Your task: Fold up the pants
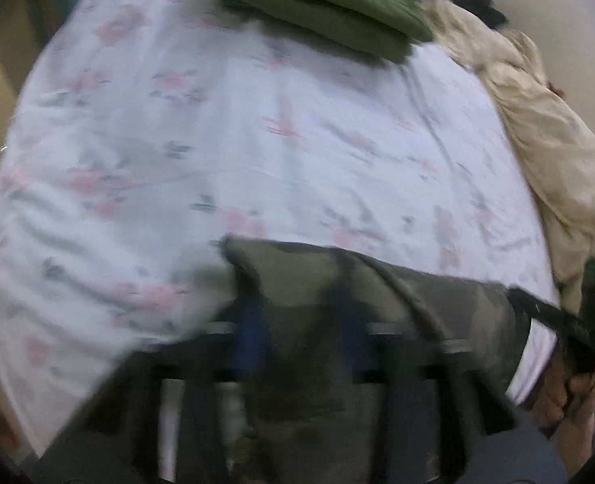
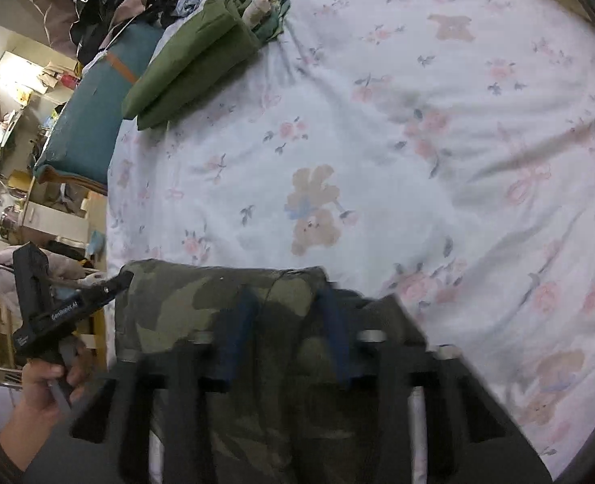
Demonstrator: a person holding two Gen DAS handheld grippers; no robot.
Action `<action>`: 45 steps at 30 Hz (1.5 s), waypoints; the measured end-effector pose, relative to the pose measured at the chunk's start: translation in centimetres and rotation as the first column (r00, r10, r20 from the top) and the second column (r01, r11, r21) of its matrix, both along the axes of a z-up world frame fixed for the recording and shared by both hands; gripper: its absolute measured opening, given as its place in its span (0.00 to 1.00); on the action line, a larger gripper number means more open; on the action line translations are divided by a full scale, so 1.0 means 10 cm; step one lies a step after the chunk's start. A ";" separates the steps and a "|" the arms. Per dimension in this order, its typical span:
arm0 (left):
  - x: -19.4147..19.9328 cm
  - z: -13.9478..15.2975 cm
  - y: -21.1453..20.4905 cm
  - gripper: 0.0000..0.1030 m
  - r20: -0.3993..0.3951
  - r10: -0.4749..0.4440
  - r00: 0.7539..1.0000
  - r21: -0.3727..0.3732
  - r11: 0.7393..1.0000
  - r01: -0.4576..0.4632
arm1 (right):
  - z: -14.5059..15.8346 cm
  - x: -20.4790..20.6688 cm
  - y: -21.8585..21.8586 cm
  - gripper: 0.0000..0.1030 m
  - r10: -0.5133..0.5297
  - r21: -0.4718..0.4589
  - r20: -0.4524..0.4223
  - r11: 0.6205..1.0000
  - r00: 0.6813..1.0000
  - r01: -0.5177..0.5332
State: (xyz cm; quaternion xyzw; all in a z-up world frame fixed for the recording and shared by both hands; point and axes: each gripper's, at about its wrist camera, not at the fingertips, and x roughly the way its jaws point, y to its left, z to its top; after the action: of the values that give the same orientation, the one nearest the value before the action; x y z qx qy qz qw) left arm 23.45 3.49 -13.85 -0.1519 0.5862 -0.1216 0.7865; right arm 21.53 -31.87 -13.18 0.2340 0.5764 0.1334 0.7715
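Observation:
The camouflage pants hang stretched between my two grippers above the near edge of the bed. My left gripper is shut on one end of the pants' top edge; it also shows at the left of the right wrist view, pinching the cloth's corner. My right gripper is shut on the other end; it shows at the right of the left wrist view. The lower part of the pants drapes down over both grippers' fingers and is hidden below.
The bed has a white floral sheet. A folded green garment lies at the far side, also in the left wrist view. A cream blanket lies along the bed's right side. A teal cushion and room clutter sit beyond the bed's left edge.

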 end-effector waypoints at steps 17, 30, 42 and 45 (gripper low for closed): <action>-0.14 0.32 0.21 0.10 0.129 0.171 0.977 0.259 0.945 -0.199 | 0.04 -0.26 0.04 0.06 -0.025 -0.247 0.053 0.968 0.998 0.038; -0.48 -0.02 -0.85 0.09 0.080 -0.284 0.956 0.216 0.941 0.261 | -0.19 -0.24 0.89 0.00 0.264 -0.343 0.067 0.912 0.962 -0.227; -0.65 0.53 -0.15 0.66 0.170 -0.012 0.985 0.104 0.995 -0.006 | 0.30 -0.53 0.28 0.30 0.078 -0.147 0.142 0.987 0.987 -0.057; -0.70 0.49 0.13 0.88 0.120 0.086 0.989 0.055 0.994 -0.093 | 0.42 -0.64 -0.06 1.00 -0.064 -0.047 0.173 0.996 0.983 0.074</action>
State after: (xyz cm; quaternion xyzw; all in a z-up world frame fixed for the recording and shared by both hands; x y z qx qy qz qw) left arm 16.46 4.77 -8.97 -0.1468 0.5347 -0.0771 0.8286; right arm 15.12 -32.52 -8.94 0.2208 0.5030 0.1106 0.8282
